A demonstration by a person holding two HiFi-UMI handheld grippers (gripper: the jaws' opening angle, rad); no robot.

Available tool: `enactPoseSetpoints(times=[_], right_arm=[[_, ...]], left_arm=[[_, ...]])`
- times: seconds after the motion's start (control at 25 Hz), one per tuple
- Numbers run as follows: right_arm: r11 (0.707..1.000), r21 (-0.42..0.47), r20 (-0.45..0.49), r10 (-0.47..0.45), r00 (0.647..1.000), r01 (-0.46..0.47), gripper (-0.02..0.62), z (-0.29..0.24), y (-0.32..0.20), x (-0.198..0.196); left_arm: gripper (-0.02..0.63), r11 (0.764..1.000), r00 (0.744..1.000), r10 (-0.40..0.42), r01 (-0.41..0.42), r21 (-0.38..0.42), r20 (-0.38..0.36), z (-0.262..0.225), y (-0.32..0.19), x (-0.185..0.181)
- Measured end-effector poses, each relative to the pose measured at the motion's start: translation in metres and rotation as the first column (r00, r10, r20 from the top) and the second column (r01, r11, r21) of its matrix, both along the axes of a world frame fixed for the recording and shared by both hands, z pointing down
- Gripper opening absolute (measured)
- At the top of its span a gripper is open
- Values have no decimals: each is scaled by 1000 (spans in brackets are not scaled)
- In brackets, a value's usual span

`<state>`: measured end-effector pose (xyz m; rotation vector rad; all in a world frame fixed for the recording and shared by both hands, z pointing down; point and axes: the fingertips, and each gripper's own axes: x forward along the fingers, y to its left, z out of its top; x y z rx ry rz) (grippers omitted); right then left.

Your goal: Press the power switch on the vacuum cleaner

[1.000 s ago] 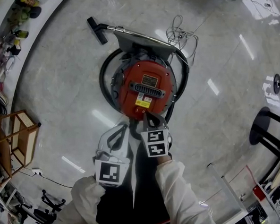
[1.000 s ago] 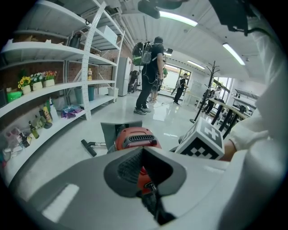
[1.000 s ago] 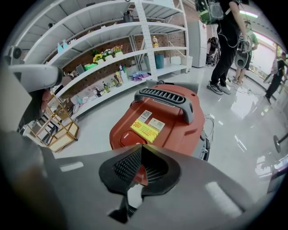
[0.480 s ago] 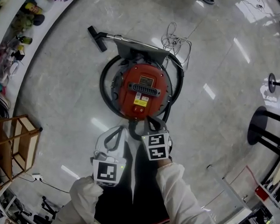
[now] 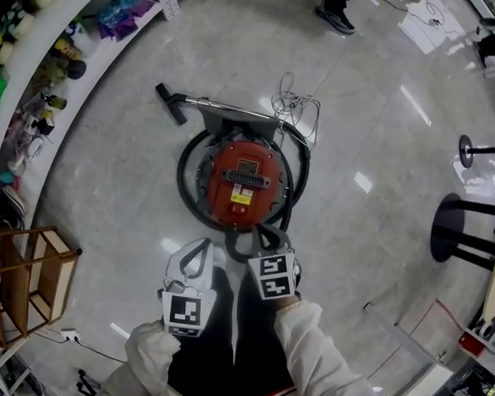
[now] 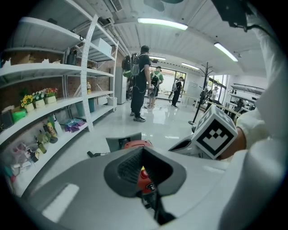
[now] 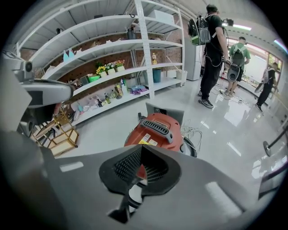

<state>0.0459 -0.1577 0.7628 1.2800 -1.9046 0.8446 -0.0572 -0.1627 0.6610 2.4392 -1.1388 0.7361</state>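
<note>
Pulled back — right hand-held gripper (image 5: 264, 233) | vacuum cleaner (image 5: 242, 178) just ahead

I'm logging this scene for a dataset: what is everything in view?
vacuum cleaner: one, red, on the floor ahead of both grippers
hose: one, black, looped round the vacuum cleaner
wand: one, silver with a black nozzle, beyond it
cord: one, white, bundled on the floor
wooden rack: one, brown, floor at left
shelving: white, left wall, holding small items
stands: two, black, at right
bystanders: several, far end
left gripper: grey, jaws together, empty
right gripper: grey, jaws together, empty
</note>
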Motion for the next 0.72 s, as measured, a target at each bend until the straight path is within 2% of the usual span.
enactPoseSetpoints(times=[0.72], right_arm=[[981, 184, 39, 54, 998, -61, 0, -134, -5, 20]], left_arm=[[-2, 996, 1000, -8, 10, 90, -26, -77, -17, 7]])
